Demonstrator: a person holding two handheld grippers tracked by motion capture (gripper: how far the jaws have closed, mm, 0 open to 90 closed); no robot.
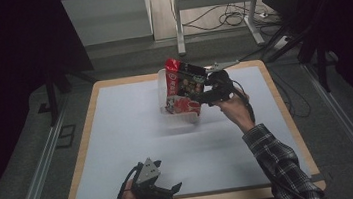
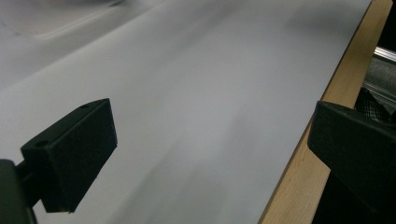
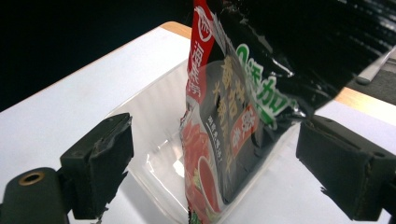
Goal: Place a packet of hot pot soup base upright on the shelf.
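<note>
Just above the centre of the high view, a glossy red-and-black printed food pouch (image 1: 184, 84) stands tilted in a clear plastic tray (image 1: 163, 88) on the white-topped worktop (image 1: 133, 134). The right tongs (image 1: 203, 92) sit at its right side; in the right gripper view the pouch lies between spread jaws, pads clear of it. The left tongs (image 1: 171, 190), bottom centre-left, gape wide with nothing between them.

packet (image 1: 183, 86): stands on end in the clear tray (image 1: 162, 83), far middle of the table (image 1: 86, 120)
my right gripper (image 1: 203, 92): just right of the packet, which is between its spread jaws
my left gripper (image 1: 169, 191): near edge of the table, well apart from the tray
</note>
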